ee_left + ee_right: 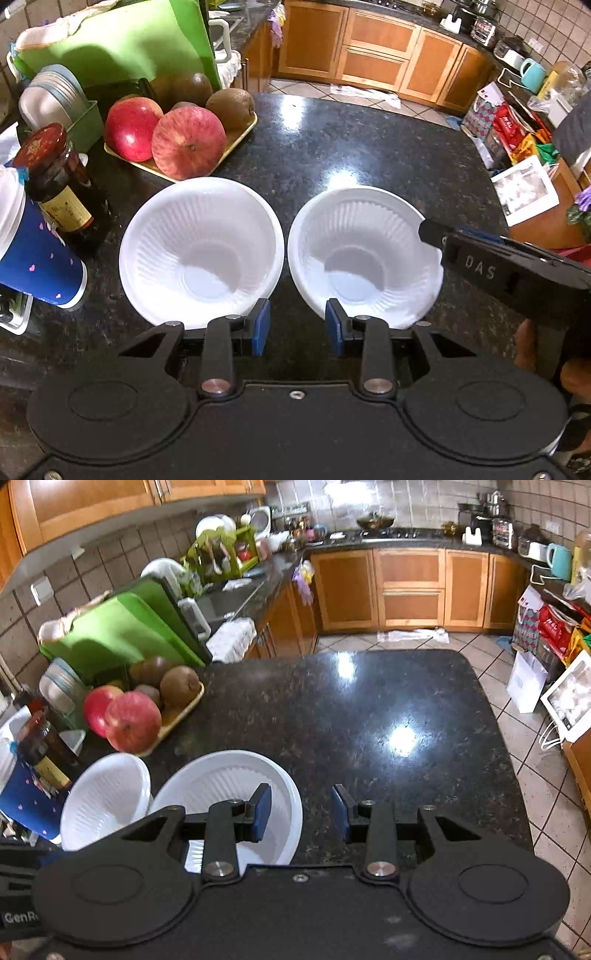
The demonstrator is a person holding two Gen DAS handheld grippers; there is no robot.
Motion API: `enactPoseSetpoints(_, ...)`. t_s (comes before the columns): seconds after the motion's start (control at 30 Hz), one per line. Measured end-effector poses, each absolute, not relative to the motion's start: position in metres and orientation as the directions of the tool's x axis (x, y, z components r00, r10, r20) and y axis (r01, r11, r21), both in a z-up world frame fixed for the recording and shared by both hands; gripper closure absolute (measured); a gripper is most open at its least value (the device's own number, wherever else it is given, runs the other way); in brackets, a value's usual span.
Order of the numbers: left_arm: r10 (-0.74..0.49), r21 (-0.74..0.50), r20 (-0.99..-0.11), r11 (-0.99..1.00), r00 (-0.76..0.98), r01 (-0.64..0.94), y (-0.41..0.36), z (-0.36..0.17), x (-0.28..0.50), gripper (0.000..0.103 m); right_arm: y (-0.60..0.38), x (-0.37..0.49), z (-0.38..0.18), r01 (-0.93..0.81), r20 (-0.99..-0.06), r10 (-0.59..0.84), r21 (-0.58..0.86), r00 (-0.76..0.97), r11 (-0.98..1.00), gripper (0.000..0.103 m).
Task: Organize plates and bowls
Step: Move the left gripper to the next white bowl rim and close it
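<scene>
Here, both tools part-open, gripping nothing — left tool [297,326] between two bowls [201,253], right tool [302,814] perhaps straddling a rim.

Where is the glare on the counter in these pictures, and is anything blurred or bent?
Left wrist view: lamp glare on the black counter behind the bowls; cabinets curve with the fisheye. Right wrist view: two bright spots mid-counter, dish rack smeared, tiles bowed.

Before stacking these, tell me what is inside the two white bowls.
Both look empty. The left bowl shows bare ribbed walls and floor. The right bowl shows the same, though the right gripper covers part of its far rim.
</scene>
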State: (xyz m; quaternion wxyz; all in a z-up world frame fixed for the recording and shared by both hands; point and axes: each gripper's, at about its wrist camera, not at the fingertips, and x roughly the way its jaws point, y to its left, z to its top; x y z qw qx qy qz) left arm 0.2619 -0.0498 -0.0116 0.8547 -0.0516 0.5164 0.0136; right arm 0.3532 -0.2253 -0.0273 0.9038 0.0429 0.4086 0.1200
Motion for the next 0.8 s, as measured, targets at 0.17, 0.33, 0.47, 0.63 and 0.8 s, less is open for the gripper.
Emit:
enactPoseSetpoints(0.17, -0.011, -0.056, -0.888, 0.995, 0.459, -0.084, -0.058, -0.017, 0.271, 0.059, -0.221, 0.366, -0.035, -0.210, -0.743, 0.251, 0.151, 0.621, 0.966, 0.065)
enactPoseSetpoints(0.33, -0.008, -0.053, -0.898, 0.994, 0.440, -0.091, -0.063, -0.023, 0.278, 0.059, -0.221, 0.376, -0.038, -0.235, -0.756, 0.250, 0.131, 0.605, 0.963, 0.065)
enactPoseSetpoints(0.47, -0.007, -0.051, -0.899, 0.995, 0.439, -0.089, -0.066, -0.024, 0.281, 0.060, -0.219, 0.380, -0.039, -0.254, -0.760, 0.252, 0.118, 0.599, 0.960, 0.065)
enactPoseSetpoints(0.63, -0.022, -0.058, -0.900, 0.996, 0.435, -0.070, -0.069, -0.026, 0.288, 0.064, -0.217, 0.380, -0.040, -0.287, -0.770, 0.261, 0.106, 0.582, 0.952, 0.078)
enactPoseSetpoints(0.8, -0.021, -0.052, -0.899, 0.997, 0.437, -0.059, -0.074, -0.030, 0.291, 0.066, -0.223, 0.378, -0.041, -0.295, -0.781, 0.270, 0.116, 0.563, 0.949, 0.090)
